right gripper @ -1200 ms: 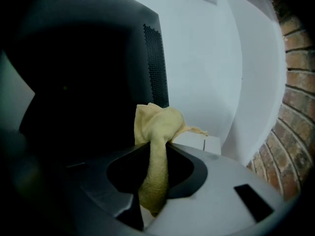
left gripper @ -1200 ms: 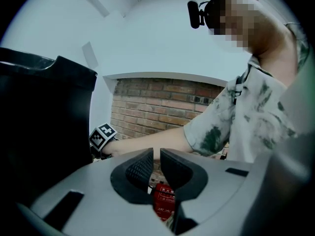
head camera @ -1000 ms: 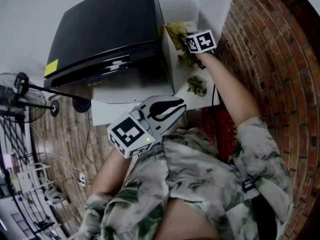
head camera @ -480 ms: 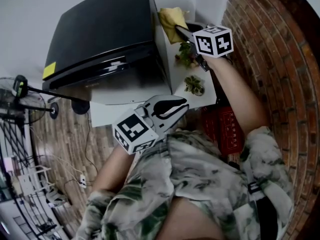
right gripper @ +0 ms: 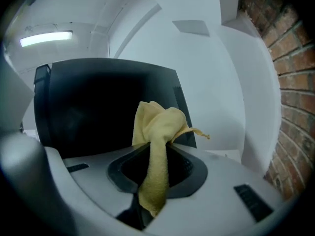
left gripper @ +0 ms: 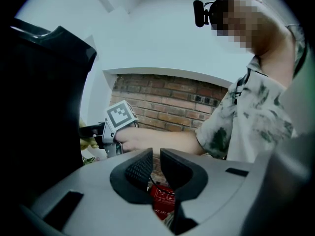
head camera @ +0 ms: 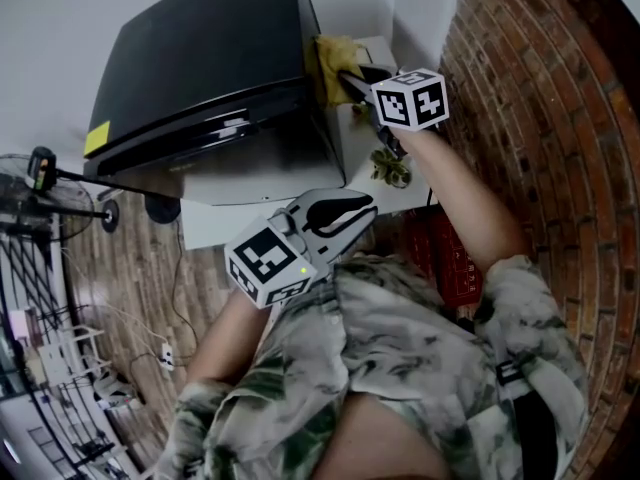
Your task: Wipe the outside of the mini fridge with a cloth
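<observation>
Two grippers are in play, one in each hand. The right gripper [head camera: 347, 74] is held out on a nearly straight arm, its marker cube uppermost, reaching over the white table [head camera: 365, 153] towards the far end of the mini fridge [head camera: 210, 58]. Its jaws are clamped on the one yellow cloth [head camera: 333, 53]. From the right gripper view the right gripper [right gripper: 158, 150] has the cloth [right gripper: 157, 127] bunched into a strip. The strip's long axis runs along the jaws: a tail hangs back into the throat and a crumpled head stands out past the tips, pointing at the dark side wall of the mini fridge [right gripper: 98, 107]. From the head view that head lies against the upper far edge of the fridge wall that faces the brick wall [head camera: 540, 118]. The left gripper [head camera: 366, 205] is drawn in close to the chest with the elbow bent, and it points across towards the table's near edge. In the left gripper view the left gripper [left gripper: 156, 163] has its pads almost together, with only a slim slit between them and nothing in it. Beyond it, the other hand shows beside the mini fridge [left gripper: 34, 107]. One fridge stands on the table with its top towards the camera. One small green plant [head camera: 392, 168] sits at the table's near right corner, one red box [head camera: 445, 253] lies below that corner, and one fan [head camera: 40, 168] stands off to the left.
</observation>
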`<state>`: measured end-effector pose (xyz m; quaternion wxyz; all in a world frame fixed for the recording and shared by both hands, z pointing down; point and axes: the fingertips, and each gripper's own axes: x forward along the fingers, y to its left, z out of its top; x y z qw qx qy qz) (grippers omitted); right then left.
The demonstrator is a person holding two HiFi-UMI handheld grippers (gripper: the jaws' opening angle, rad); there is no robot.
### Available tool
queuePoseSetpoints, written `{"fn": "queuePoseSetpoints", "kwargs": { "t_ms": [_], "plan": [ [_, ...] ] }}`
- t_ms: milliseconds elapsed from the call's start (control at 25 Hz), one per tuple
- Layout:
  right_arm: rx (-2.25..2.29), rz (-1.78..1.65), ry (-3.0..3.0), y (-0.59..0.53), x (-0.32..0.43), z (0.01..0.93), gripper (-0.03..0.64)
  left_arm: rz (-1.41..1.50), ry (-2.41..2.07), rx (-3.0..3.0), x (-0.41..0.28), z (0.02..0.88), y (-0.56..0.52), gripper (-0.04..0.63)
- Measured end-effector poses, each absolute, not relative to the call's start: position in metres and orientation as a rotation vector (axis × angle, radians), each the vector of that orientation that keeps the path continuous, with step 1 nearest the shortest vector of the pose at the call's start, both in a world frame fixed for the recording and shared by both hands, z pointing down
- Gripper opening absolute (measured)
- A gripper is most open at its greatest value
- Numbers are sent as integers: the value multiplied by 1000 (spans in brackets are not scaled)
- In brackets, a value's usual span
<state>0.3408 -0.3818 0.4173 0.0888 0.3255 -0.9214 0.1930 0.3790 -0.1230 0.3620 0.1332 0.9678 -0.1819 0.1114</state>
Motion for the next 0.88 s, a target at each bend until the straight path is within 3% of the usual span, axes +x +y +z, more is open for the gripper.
{"fn": "queuePoseSetpoints", "kwargs": {
  "t_ms": [640, 880],
  "plan": [
    [972, 634, -2490, -379, 343, 552, 94, 341, -568, 2788, 373, 367, -121, 40],
    [995, 684, -2482, -375, 356, 559, 94, 344, -573, 2785, 371, 369, -119, 40]
  ]
}}
